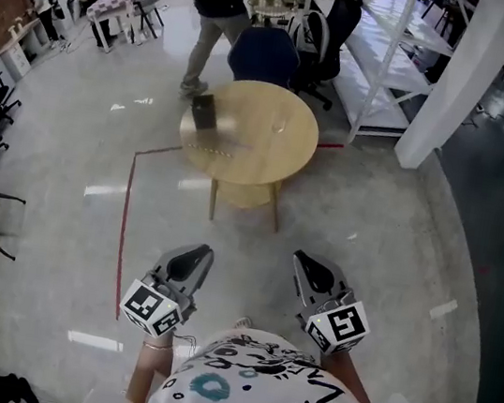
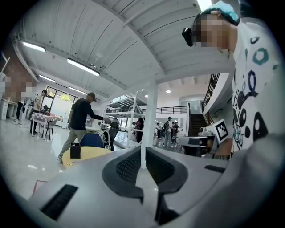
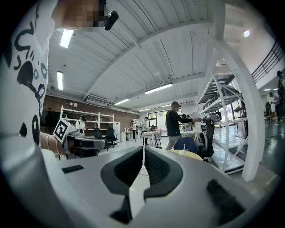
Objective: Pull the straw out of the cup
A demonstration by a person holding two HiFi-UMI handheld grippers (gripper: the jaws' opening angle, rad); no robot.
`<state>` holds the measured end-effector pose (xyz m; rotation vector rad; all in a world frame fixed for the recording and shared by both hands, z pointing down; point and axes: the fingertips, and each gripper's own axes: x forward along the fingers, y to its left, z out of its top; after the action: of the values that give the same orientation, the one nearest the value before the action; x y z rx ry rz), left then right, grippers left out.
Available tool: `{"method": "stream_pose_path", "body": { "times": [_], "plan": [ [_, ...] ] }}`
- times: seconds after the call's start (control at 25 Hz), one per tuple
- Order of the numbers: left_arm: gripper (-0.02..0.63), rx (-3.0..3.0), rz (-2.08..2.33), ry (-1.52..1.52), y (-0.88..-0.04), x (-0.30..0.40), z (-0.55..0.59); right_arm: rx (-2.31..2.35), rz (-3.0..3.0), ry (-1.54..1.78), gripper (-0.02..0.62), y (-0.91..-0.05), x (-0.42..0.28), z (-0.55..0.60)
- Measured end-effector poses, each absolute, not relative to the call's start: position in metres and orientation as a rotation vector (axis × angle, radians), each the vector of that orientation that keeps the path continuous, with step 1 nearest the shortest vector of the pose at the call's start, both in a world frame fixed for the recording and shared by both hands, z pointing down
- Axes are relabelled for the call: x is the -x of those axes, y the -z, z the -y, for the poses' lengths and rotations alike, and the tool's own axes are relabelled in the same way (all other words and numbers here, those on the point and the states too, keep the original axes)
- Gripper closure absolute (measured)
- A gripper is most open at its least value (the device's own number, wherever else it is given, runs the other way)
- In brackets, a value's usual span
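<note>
Nearest to me, lower centre of the head view, the left hand-held gripper (image 1: 198, 256) and the right hand-held gripper (image 1: 310, 264) are held close to the body. Each one's own view shows the jaws brought together with nothing between them. Neither is ready to take anything until it is opened. Bare floor, crossed by a red tape line (image 1: 124, 223), separates them from the round worktop (image 1: 249, 162) at upper centre. The task cannot begin without an approach on foot. On the worktop a black box (image 1: 202, 112) stands at the left. The clear cup (image 1: 279, 124) stands right of centre, well apart from both hand-held grippers. The right gripper view shows the straw (image 3: 184, 146) upright in it. Risks noted: the cup is transparent and hard to make out from above, so I may misjudge the reach and knock it. It looks light, and a pull on the straw with no second hold could lift or tip it. Beyond it are a blue chair (image 1: 264, 54) and a person in dark clothing (image 1: 217, 1), close to the far edge, who could enter my path.
</note>
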<state>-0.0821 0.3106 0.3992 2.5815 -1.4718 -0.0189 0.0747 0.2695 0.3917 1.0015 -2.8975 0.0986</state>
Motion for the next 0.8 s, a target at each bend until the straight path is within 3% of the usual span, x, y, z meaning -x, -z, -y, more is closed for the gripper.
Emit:
{"method": "stream_pose_path", "body": {
  "times": [0.8],
  "plan": [
    [0.563,-2.553,1.442,0.008,-0.424,0.119,-0.246,-1.086,2.852,-0.133,0.568,-0.406,-0.053,-0.193]
  ]
}}
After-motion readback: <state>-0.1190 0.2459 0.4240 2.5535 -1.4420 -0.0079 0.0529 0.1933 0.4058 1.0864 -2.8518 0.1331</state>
